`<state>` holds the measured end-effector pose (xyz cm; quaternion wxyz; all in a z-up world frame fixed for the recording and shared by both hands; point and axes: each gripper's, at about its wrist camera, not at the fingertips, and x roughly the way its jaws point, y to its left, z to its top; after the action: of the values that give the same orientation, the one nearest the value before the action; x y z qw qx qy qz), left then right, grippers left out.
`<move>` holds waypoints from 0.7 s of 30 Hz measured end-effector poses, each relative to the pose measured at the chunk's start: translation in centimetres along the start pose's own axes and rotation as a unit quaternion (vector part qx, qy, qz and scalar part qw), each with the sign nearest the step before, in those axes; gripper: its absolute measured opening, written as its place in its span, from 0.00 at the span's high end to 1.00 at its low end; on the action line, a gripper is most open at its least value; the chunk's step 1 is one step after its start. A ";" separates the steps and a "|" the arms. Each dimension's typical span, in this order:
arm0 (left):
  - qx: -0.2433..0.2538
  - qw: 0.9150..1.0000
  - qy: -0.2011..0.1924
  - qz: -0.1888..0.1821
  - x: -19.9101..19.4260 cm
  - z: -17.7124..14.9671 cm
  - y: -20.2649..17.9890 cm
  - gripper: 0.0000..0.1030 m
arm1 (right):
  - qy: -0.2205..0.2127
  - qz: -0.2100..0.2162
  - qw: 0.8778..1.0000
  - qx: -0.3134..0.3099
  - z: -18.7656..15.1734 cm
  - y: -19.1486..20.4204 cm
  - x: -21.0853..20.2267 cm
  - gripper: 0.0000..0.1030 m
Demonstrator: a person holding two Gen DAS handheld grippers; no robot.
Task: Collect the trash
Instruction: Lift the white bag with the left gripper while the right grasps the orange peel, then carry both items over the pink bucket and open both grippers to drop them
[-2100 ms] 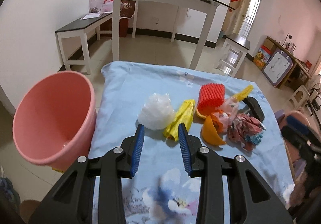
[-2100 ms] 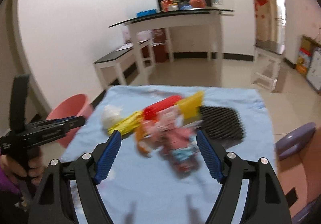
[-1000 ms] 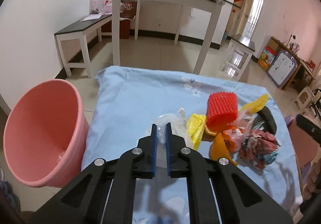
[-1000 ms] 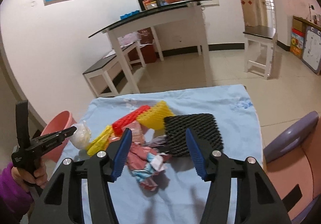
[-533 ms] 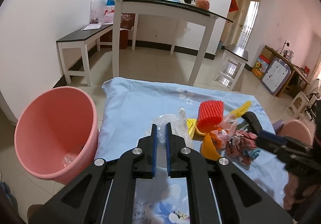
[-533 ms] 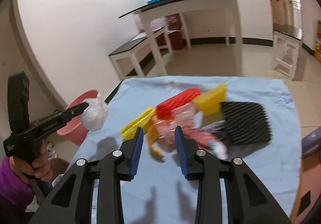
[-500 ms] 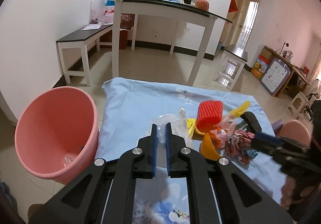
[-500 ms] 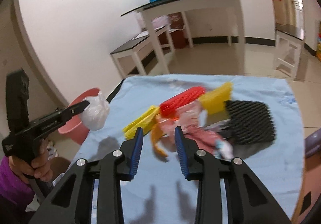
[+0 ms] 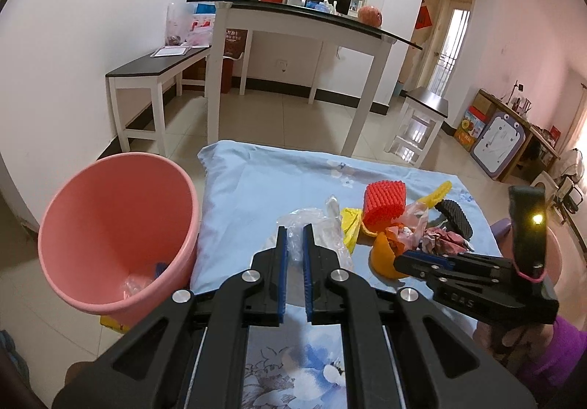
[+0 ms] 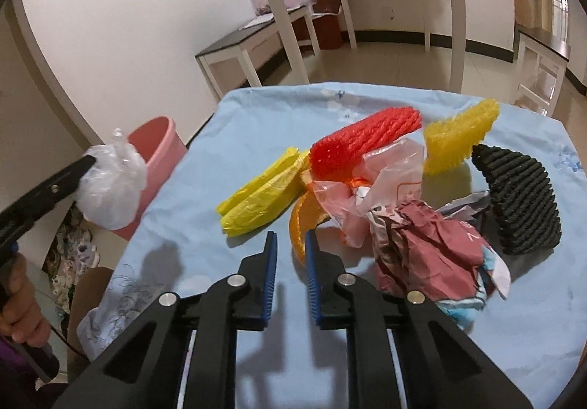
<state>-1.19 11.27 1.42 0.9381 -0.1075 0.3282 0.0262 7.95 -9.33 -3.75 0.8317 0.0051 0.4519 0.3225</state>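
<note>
My left gripper [image 9: 293,236] is shut on a crumpled clear plastic bag [image 9: 319,222] and holds it above the table's left edge, close to the pink bucket [image 9: 110,225]. The right wrist view shows that bag [image 10: 110,185] hanging from the left gripper [image 10: 88,163] in front of the bucket [image 10: 157,145]. My right gripper [image 10: 291,240] is low over the blue cloth with its jaws closing. An edge of the orange peel [image 10: 299,222] lies between them beside the right pad, and the left pad is still clear of it.
A yellow bag [image 10: 256,196], red foam net [image 10: 367,137], yellow net [image 10: 458,134], black net [image 10: 521,200], pink bag [image 10: 389,181] and crumpled maroon paper [image 10: 422,247] lie on the clothed table [image 10: 256,115]. The bucket holds some scraps. A purple chair [image 9: 499,225] stands at the right.
My right gripper has come down and forward to the orange peel, and its jaws have narrowed from wide to a small gap. My left gripper has lifted the clear bag slightly toward the bucket side.
</note>
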 end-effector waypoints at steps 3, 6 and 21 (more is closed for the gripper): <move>0.000 1.000 0.000 -0.003 -0.1 -0.1 0.1 0.93 | 0.007 -0.002 1.000 0.002 0.1 -0.1 0.8 0.88; 0.000 1.000 -0.001 -0.004 -0.3 -0.2 0.2 0.93 | 0.015 -0.002 1.000 0.003 0.2 -0.1 1.3 0.90; -0.009 1.000 -0.012 -0.011 -1.3 -0.2 0.8 0.93 | -0.017 0.036 0.999 0.000 -0.2 1.6 -2.2 0.96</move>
<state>-2.40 12.04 1.95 0.9412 -0.1196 0.3154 0.0201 6.16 -9.30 -1.74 0.8274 0.0264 0.4370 0.3519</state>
